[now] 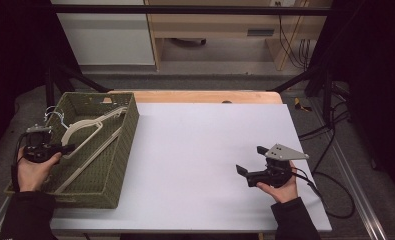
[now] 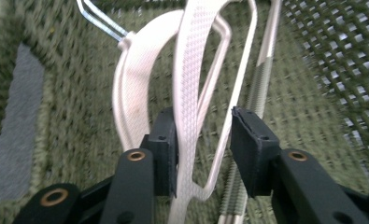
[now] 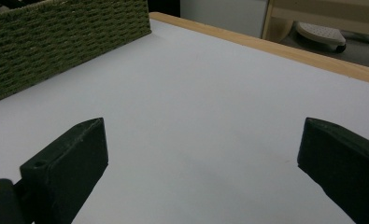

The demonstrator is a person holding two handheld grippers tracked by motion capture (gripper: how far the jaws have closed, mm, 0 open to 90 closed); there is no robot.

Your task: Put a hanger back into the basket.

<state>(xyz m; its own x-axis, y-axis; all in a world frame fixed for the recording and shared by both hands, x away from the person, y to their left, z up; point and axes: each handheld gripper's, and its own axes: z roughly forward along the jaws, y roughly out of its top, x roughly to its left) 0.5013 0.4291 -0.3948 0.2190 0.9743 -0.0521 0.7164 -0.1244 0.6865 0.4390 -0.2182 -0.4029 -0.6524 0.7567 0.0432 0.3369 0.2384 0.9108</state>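
Hangers (image 2: 191, 93) in basket (image 1: 127, 145) – left tongs (image 2: 203, 149) released astride one, right tongs (image 3: 196, 158) released – open tabletop (image 1: 200, 150)

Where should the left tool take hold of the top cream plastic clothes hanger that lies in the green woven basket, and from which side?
Grip the cream plastic clothes hanger on its flat textured arm, coming from above: that arm lies uppermost, already between the left tool's open jaws, and the green woven basket's walls block level approaches.

High view looks down overall; both gripper views sit close, sharing the basket (image 1: 116, 150).
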